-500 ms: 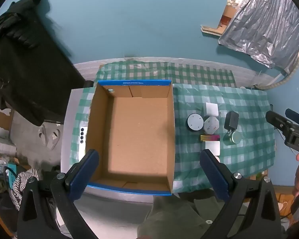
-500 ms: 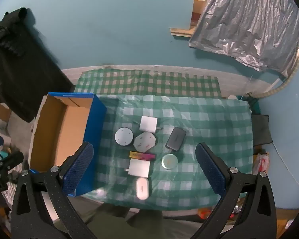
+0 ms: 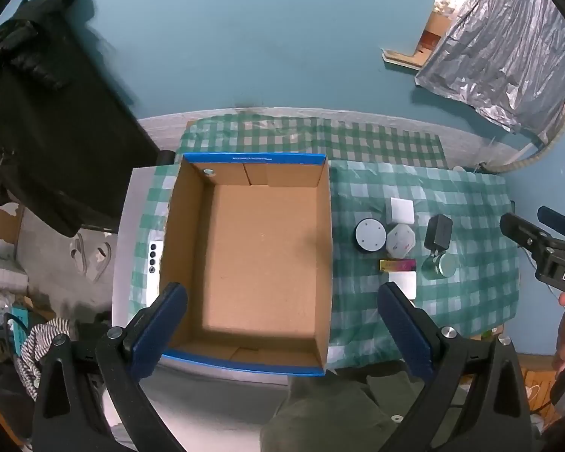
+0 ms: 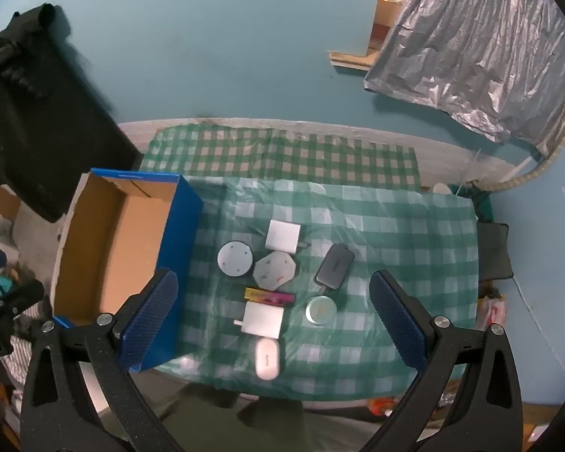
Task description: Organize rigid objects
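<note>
An open, empty cardboard box [image 3: 260, 248] with blue outer walls sits on the left of the checked table; it also shows in the right wrist view [image 4: 113, 248]. To its right lie several small items: a round grey puck [image 4: 234, 258], a white square block [image 4: 283, 237], a white octagonal piece [image 4: 275, 269], a black charger [image 4: 334, 266], a pink-yellow bar [image 4: 269, 297], a white adapter [image 4: 263, 320], a round tin [image 4: 321, 309] and a white oval case [image 4: 268, 354]. My left gripper [image 3: 282, 333] hangs open high over the box. My right gripper [image 4: 273, 329] hangs open high over the items.
The green checked cloth [image 4: 395, 233] covers the table against a blue wall. A white phone [image 3: 153, 260] lies left of the box. Dark clothing [image 3: 37, 113] hangs at the left. A silver foil sheet [image 4: 471, 45] hangs at the upper right.
Both views shifted only slightly; the grippers stay open and the items have not moved.
</note>
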